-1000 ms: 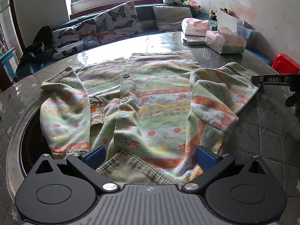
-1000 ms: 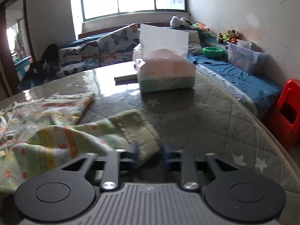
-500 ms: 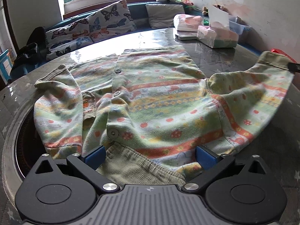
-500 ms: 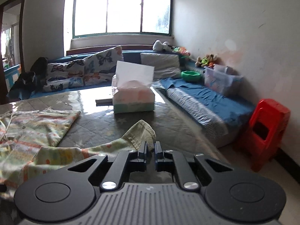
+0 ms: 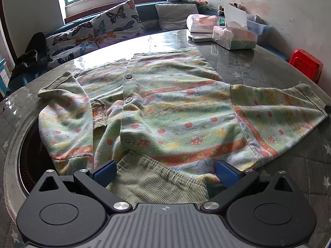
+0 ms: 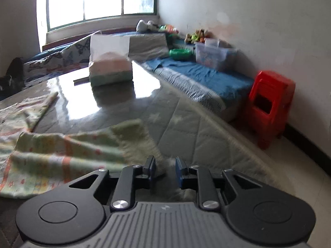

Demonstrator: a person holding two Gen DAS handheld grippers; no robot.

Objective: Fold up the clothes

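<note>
We see a pastel striped, buttoned knit cardigan with small red and yellow motifs (image 5: 178,111) spread front-up across the middle of the left wrist frame, lying on the round desk covered in grey quilted star-print padding under a glossy clear sheet (image 5: 258,66). Its ribbed olive-green collar (image 5: 157,184) sits at the bottom centre, between the two blue-padded fingers of our left claw (image 5: 165,172), which stand wide apart and grip nothing. One sleeve is folded in over the body at the left of the frame; the other stretches out flat toward the right edge, ending in a ribbed cuff (image 5: 312,97).

In the right wrist frame, which is somewhat blurred, that cuff (image 6: 138,136) lies in the lower centre, its corner reaching down just in front of our right claw (image 6: 165,170). The claw's fingers are parted with a clear gap, and the cuff's tip sits beside the left finger; we cannot tell whether it touches the pad.

Beyond the cardigan, in the upper right of the left wrist frame, a pink and green soft tissue pack with a white sheet sticking up (image 5: 235,37) rests on the desk. A red plastic stool (image 6: 269,105) stands on the floor at the right of the right wrist frame.
</note>
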